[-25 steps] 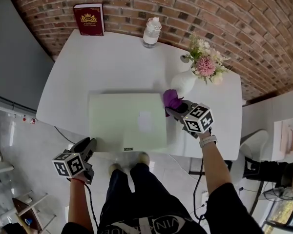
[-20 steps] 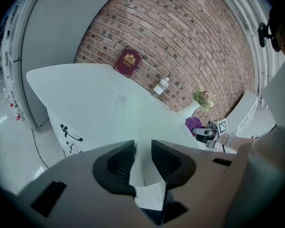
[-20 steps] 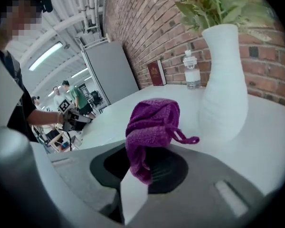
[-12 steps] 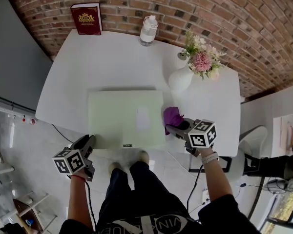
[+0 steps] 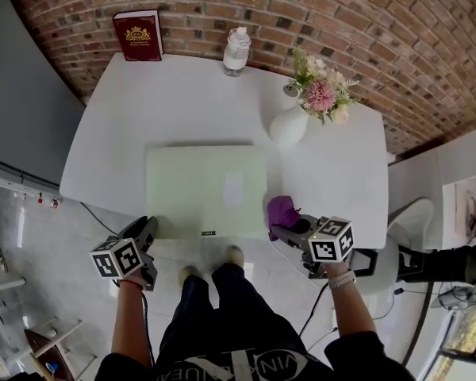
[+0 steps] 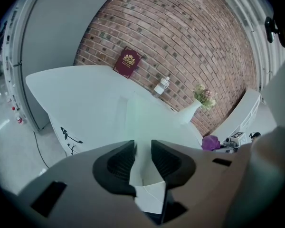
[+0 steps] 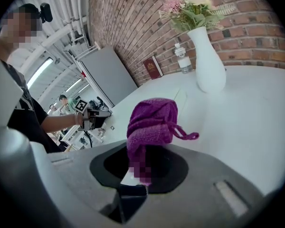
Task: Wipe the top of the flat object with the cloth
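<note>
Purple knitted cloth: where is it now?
Head view: the purple knitted cloth sits clamped in the right hand-held gripper at the white table's near edge, right of the pale green flat object.

Open: table (image 5: 143, 109) left side and far-middle strip. The flat object (image 5: 206, 190) lies low, near-centre. A vase (image 5: 288, 125) blocks far right; bottle (image 5: 236, 51) and book (image 5: 137, 34) line the far edge.

A white vase (image 5: 288, 125) of pink flowers (image 5: 319, 94) stands ahead of the right gripper (image 5: 278, 230). Farther off, to its left, a red book (image 5: 138, 35) and maybe a water bottle (image 5: 236, 51).
</note>
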`<control>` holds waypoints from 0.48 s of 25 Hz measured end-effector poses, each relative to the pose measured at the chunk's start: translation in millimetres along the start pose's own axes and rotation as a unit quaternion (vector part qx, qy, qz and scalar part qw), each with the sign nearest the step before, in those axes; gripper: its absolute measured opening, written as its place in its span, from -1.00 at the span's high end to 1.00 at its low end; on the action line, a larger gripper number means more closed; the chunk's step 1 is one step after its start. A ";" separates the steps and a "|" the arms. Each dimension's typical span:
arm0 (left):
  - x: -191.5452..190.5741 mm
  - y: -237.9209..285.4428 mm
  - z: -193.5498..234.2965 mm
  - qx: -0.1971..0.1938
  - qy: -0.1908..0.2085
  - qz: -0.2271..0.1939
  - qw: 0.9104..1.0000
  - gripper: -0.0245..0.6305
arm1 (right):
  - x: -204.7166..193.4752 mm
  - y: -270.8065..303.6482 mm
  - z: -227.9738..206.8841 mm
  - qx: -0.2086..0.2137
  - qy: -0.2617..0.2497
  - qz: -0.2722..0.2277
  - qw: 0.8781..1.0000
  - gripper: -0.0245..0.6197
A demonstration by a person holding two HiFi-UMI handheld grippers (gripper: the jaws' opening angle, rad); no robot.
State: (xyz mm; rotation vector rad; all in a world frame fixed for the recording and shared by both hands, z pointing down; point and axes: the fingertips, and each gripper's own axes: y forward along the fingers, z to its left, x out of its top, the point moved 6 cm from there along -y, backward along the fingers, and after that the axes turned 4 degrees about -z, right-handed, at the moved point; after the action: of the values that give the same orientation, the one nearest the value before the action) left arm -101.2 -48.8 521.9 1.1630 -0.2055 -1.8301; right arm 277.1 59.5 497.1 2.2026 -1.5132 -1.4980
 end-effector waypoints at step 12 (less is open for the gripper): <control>8.2 -6.8 -5.1 -0.007 0.046 -0.035 0.998 0.37 | 13.2 -48.9 47.9 0.037 -0.052 -0.007 0.998 0.68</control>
State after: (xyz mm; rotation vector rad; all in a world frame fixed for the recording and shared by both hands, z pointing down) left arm -102.4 -49.7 510.2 1.2547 -0.0997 -1.8300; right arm 274.8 95.0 437.1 2.2120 -1.6112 -1.6108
